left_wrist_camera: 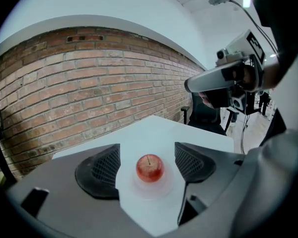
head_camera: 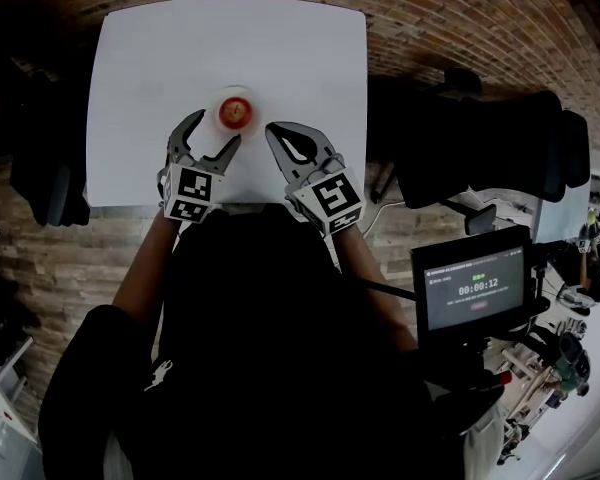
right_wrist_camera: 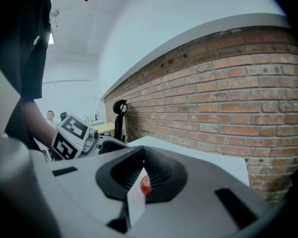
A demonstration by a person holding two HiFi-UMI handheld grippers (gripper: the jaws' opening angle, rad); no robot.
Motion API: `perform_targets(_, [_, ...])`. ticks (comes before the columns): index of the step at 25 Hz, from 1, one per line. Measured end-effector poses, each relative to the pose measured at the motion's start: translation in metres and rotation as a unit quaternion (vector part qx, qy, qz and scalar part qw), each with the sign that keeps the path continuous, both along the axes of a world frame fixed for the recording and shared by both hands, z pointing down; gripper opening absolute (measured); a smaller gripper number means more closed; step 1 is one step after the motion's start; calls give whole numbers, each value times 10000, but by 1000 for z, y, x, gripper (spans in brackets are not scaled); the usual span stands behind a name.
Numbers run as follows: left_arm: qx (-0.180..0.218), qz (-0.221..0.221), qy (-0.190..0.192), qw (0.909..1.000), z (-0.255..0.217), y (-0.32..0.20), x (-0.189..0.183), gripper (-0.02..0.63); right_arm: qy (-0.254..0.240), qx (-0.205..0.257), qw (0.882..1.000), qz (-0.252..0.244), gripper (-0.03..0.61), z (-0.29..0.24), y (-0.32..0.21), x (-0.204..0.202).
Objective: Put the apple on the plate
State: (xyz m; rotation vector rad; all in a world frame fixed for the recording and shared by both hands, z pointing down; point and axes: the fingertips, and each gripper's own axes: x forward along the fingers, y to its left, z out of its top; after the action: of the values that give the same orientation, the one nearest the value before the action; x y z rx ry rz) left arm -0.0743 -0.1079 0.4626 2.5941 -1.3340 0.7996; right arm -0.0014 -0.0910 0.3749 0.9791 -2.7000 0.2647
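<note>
A red apple (head_camera: 236, 114) sits on a small white plate (head_camera: 223, 99) near the front middle of the white table (head_camera: 140, 58). My left gripper (head_camera: 216, 130) hovers just short of it, open, with nothing between its jaws. In the left gripper view the apple (left_wrist_camera: 149, 167) and plate (left_wrist_camera: 153, 190) show beyond the open left gripper (left_wrist_camera: 147, 151). My right gripper (head_camera: 272, 128) hangs to the apple's right with its tips together, holding nothing. In the right gripper view the right gripper (right_wrist_camera: 143, 155) leaves only a narrow slit, through which the apple (right_wrist_camera: 146, 184) shows.
The table's front edge (head_camera: 130, 204) lies right under both grippers. Black chairs (head_camera: 480, 153) stand to the table's right, and a monitor (head_camera: 475, 288) is at the lower right. A brick wall (left_wrist_camera: 79, 83) runs behind the table.
</note>
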Motion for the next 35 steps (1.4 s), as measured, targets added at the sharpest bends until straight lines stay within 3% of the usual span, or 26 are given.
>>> perform_targets(12, [152,-173,32,9997,-15,3,-19,310,-158,127,9998,-20,4,-15,-5,-6])
perform_targets(19, [285,-164,107,9994,-37,2,-19,225,-201,239,9995,-25,3,-24,-7,-10])
perform_targets(28, [412,-280,448,9978,-63,9,-21,49,-212,201,9996,32,3,-26,-5,-6])
perform_targets(35, [471,-605,517,9957,-66,9,-43,11,-214,234,9995,61,3,-30,-4,-4])
